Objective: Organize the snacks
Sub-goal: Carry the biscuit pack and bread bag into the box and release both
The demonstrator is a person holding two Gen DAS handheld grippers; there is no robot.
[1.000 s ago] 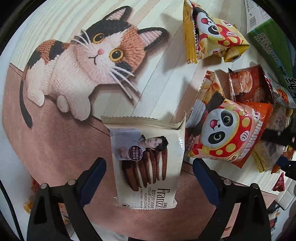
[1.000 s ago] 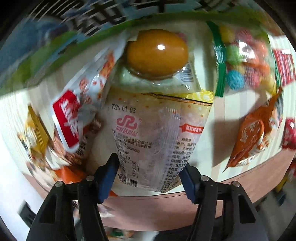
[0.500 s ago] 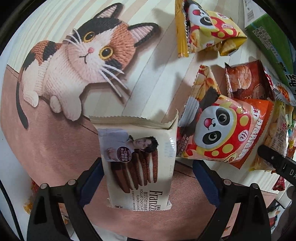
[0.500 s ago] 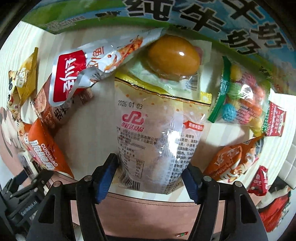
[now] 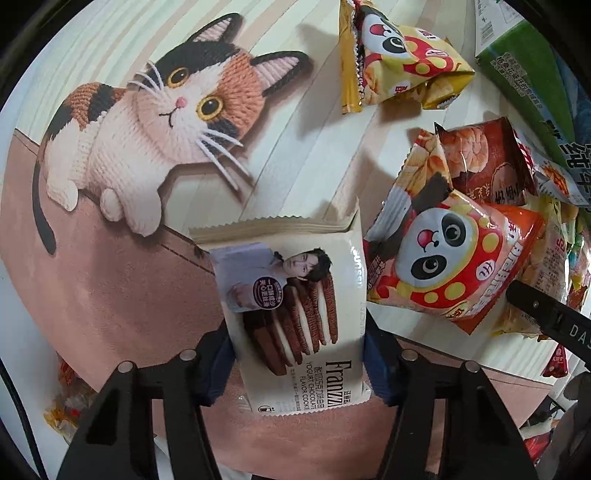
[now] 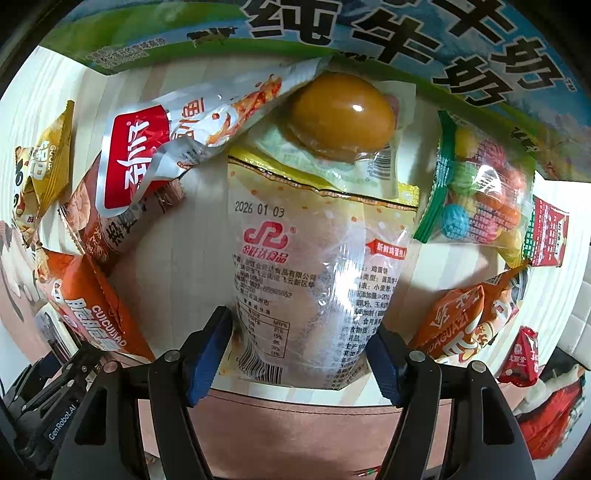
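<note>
While panda bags crowd cookie pack, milk carton behind.

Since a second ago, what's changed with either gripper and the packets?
The left gripper has just been closing onto the cookie pack, its pads now against both sides. The right gripper rolled, its view swinging, jaws flanking the clear egg-cake bag. The other snacks stayed put.

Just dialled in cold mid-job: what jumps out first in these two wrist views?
In the left wrist view, the big calico cat print on the table mat fills the upper left, and the left gripper, whose jaws have just been closing, pinches a white Franzzi cookie pack. In the right wrist view, the right gripper clamps a clear egg-cake bag, with a glossy brown packaged egg just above it.
</note>
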